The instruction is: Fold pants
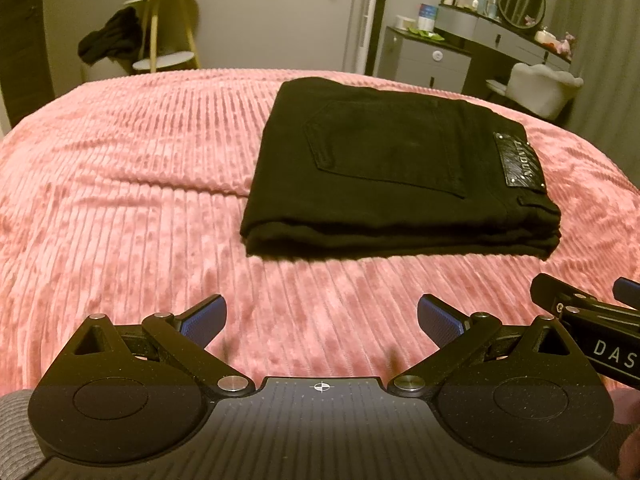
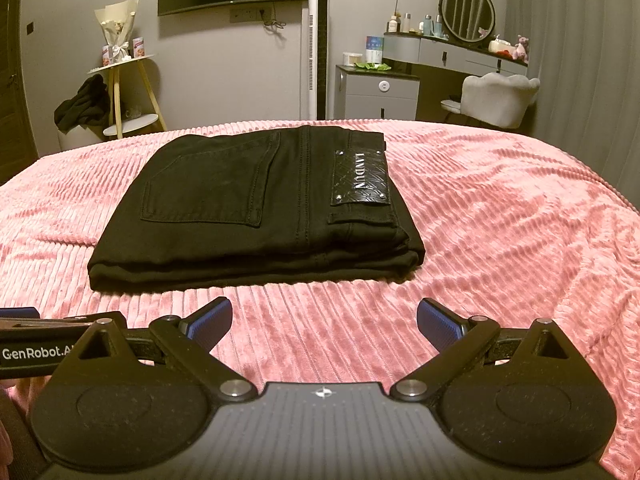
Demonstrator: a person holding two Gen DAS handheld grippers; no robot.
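Black pants [image 2: 256,208] sat folded on the bed [image 2: 500,220].
Both grippers [image 1: 322,320] [image 2: 324,320] hung released; folding looked done, nothing left.

Both grippers hover side by side just short of the folded pants [image 1: 396,172] — left gripper [image 1: 322,320] and right gripper [image 2: 324,320] each spread wide, gripping nothing.

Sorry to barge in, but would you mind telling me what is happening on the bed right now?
A person is folding pants with a two-finger gripper in each hand. The black denim pants lie folded in a compact stack on the pink ribbed bedspread, back pocket and black leather brand patch facing up. The left gripper and right gripper are both open, held side by side short of the pants, touching nothing. The fold looks finished.
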